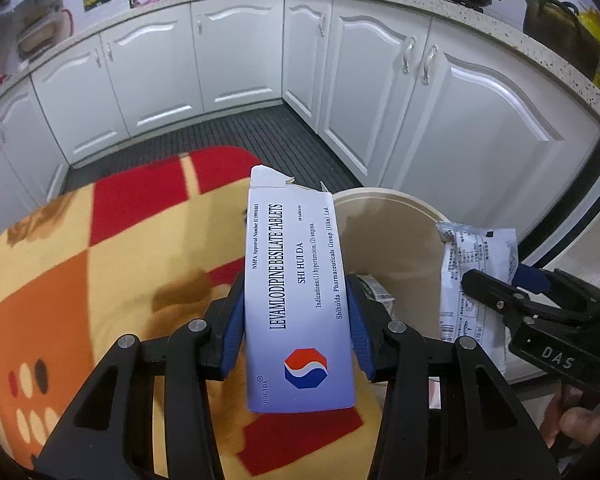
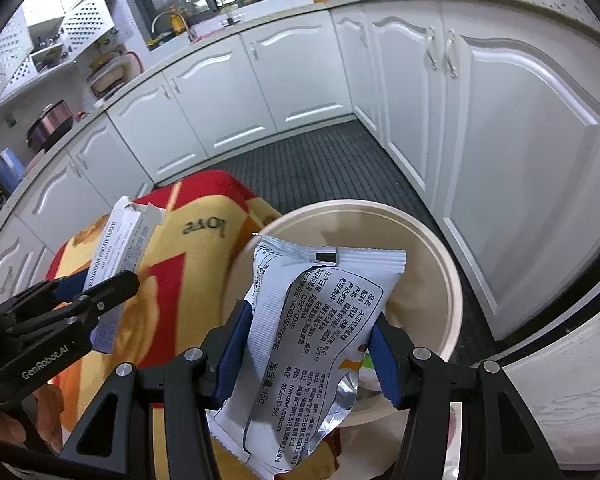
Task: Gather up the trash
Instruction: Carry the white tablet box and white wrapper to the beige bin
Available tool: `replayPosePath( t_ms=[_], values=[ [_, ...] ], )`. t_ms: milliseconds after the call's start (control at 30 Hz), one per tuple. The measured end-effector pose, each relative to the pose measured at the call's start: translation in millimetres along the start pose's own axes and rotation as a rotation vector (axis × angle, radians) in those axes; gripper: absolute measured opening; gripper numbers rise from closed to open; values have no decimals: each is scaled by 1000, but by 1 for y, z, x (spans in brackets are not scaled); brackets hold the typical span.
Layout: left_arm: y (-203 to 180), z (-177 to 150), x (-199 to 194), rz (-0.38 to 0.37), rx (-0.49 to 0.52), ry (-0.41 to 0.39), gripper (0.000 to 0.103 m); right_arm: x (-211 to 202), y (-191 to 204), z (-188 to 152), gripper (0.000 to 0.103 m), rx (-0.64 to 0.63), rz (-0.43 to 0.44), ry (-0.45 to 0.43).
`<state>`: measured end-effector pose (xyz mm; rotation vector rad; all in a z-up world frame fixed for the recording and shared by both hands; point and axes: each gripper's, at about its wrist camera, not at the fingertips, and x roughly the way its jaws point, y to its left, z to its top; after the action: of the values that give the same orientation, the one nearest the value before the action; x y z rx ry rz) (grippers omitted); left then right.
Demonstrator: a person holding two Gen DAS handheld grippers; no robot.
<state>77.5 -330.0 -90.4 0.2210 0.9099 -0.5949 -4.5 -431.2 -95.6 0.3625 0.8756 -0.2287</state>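
Left gripper [image 1: 298, 316] pinches torn-flapped tablet box [image 1: 296, 296]; right gripper [image 2: 308, 344] pinches crumpled, seemingly empty wrapper [image 2: 312, 344].

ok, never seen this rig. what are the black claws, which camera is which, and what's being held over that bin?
No robot arm here: a person holds a two-finger gripper in each hand, and each gripper carries a fisheye camera looking forward along its fingers.

The left wrist view shows the left gripper with its blue pads clamped on a white tablet box whose top flap is torn open. The right gripper appears at that picture's right edge.

The right wrist view shows the right gripper shut on a crumpled silver-white snack wrapper, with the left gripper and box visible at its left.

Below and ahead sits a round cream trash bin, already holding some scraps. Beside it is a red, orange and yellow blanket. Behind are white kitchen cabinets and a dark floor mat.
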Motion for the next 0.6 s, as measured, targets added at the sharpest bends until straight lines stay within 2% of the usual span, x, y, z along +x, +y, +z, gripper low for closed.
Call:
replayPosePath(
  t_ms=[600],
  values=[
    [-22,9,46,-35,1,65,44,34,-35,2,58,46,-60,41]
  ],
)
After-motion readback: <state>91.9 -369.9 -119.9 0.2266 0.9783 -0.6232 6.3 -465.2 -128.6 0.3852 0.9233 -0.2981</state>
